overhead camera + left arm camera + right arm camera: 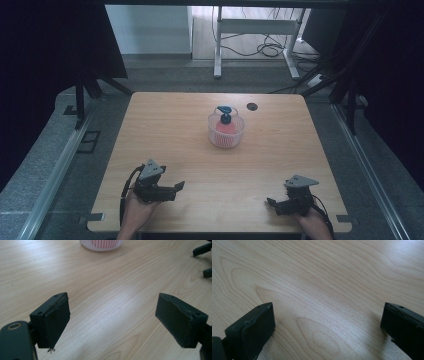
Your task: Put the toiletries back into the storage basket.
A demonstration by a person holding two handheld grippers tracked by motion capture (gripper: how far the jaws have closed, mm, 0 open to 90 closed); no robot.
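Both the left gripper (pixel 177 188) and right gripper (pixel 270 202) gape wide, empty. The red pump bottle (pixel 226 123) stands far off in the white slatted plastic basket (pixel 226 138), which looks light; a clumsy grab could tip it.

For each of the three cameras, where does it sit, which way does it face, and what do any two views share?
High view: above the person's side, looking forward and down on the table; both hands, left gripper and right gripper show.
Left gripper view: rides the left gripper, looking along its open jaws toward the basket.
Right gripper view: rides the right gripper, facing bare tabletop, jaws open.
Shared: the basket, in high and left gripper views.
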